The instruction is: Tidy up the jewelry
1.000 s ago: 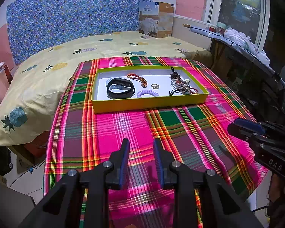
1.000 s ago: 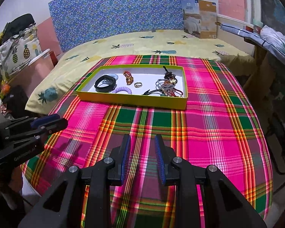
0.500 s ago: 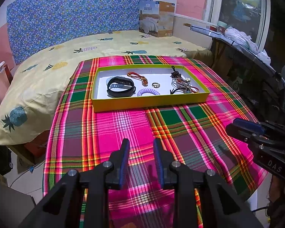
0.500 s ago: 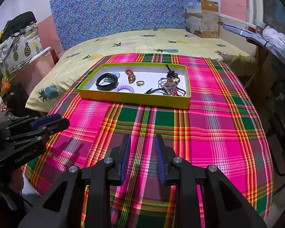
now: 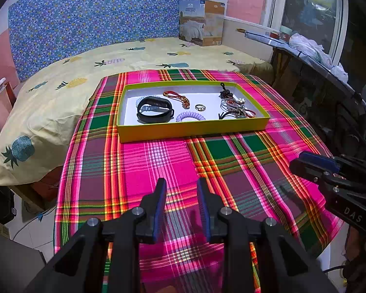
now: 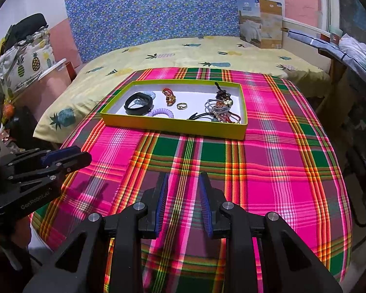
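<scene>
A shallow yellow-green tray (image 5: 192, 128) (image 6: 173, 127) with a white floor sits on the plaid cloth. Inside lie a black band (image 5: 155, 112) (image 6: 137, 103), a purple coil tie (image 5: 190, 116) (image 6: 161, 112), a small ring (image 5: 200, 107) (image 6: 182, 106), a red-and-gold bracelet (image 5: 177, 97) (image 6: 168, 95) and a tangle of bracelets and cords (image 5: 234, 107) (image 6: 219, 109). My left gripper (image 5: 181, 185) (image 6: 68, 155) hovers open over the cloth well short of the tray, nothing between its fingers. My right gripper (image 6: 183, 180) (image 5: 305, 161) is likewise open and empty, beside it.
The pink-green plaid cloth (image 5: 158, 161) covers a small table against a bed with a pineapple sheet (image 5: 61, 92). A quilt box (image 5: 201, 22) stands at the back. A cluttered ledge (image 5: 305, 48) runs along the right; bags (image 6: 24, 56) pile at the left.
</scene>
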Motion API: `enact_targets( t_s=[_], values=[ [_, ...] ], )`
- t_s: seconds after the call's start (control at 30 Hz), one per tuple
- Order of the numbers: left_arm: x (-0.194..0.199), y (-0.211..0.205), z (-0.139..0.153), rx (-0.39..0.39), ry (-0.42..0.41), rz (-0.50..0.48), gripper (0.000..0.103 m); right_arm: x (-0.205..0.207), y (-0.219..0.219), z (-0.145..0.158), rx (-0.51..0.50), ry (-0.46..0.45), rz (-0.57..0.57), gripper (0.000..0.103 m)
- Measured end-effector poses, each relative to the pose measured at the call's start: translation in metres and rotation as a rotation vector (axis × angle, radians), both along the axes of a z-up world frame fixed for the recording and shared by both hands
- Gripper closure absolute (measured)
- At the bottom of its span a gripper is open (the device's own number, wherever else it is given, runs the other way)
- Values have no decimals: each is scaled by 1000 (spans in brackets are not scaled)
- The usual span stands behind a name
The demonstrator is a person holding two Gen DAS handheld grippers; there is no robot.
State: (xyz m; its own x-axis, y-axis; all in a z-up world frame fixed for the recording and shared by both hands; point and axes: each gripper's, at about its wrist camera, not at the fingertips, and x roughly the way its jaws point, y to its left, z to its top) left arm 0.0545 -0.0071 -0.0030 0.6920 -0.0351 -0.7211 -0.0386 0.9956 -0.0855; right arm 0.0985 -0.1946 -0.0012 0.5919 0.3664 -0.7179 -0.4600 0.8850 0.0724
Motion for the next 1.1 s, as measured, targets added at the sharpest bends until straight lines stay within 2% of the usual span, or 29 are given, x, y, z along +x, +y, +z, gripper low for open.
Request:
enact_targets(
  t_s=[1.1],
  values=[
    [1,-3,1,9,3,-1,76,0,4,-5,-5,5,9,77]
  ],
)
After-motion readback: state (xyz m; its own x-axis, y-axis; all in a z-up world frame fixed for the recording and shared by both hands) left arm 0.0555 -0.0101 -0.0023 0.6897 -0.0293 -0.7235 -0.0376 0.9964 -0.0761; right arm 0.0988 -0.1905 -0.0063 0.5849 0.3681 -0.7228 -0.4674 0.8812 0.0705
